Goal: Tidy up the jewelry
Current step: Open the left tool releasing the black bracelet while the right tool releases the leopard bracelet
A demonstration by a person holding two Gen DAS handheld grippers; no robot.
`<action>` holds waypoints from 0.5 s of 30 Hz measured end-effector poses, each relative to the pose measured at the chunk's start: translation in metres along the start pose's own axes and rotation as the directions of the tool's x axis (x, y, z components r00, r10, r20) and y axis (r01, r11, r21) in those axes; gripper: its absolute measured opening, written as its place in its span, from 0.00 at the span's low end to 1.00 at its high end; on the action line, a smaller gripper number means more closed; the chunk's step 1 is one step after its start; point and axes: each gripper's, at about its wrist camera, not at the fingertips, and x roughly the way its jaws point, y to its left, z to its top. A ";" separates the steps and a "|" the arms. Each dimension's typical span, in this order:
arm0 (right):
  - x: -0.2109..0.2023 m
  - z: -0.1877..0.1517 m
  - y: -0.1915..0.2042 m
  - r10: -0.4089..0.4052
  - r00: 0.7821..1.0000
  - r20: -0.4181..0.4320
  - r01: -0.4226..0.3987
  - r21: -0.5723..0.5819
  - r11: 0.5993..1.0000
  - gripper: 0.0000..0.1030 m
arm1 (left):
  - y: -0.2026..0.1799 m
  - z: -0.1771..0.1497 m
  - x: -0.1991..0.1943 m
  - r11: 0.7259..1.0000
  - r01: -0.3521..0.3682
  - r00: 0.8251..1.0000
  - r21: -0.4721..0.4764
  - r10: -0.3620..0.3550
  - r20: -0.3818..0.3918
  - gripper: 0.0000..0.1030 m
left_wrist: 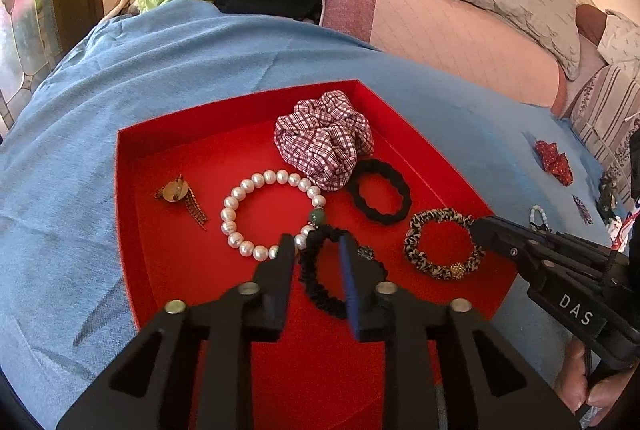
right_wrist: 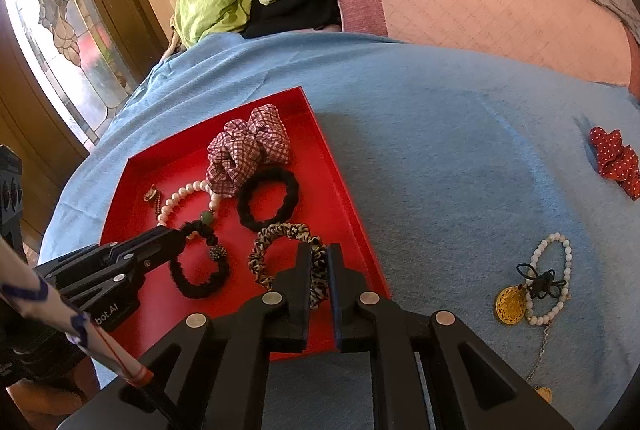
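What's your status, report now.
Left gripper open astride black scrunchie. Right gripper shut on leopard scrunchie, inside red tray. Nothing blocking.

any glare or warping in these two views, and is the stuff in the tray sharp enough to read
Left wrist view: fisheye bends the red tray edges, dark corners; pearl bracelet crisp. Right wrist view: the stained-glass window is blown out at left, same barrel bend; leopard scrunchie sharp, the gripper bodies nearest the lens soft.

Red dotted scrunchie (right_wrist: 618, 160) cut by right edge; leopard scrunchie's (right_wrist: 280, 250) near side behind fingers (right_wrist: 300, 282).
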 end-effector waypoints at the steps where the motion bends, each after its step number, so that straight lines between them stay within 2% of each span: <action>1: 0.000 0.000 0.000 0.002 1.000 0.000 -0.002 0.001 1.000 0.11 | 0.000 0.000 0.000 1.000 0.000 1.000 -0.002 0.000 0.001 0.24; 8: -0.011 0.001 0.000 0.035 0.999 0.015 -0.035 0.016 0.999 0.11 | -0.001 0.005 -0.004 1.000 0.010 1.000 -0.017 -0.010 0.027 0.24; 15: -0.035 0.006 -0.008 0.069 0.996 0.048 -0.071 0.046 0.996 0.11 | -0.018 0.006 -0.006 1.000 0.018 0.999 0.017 -0.019 0.043 0.24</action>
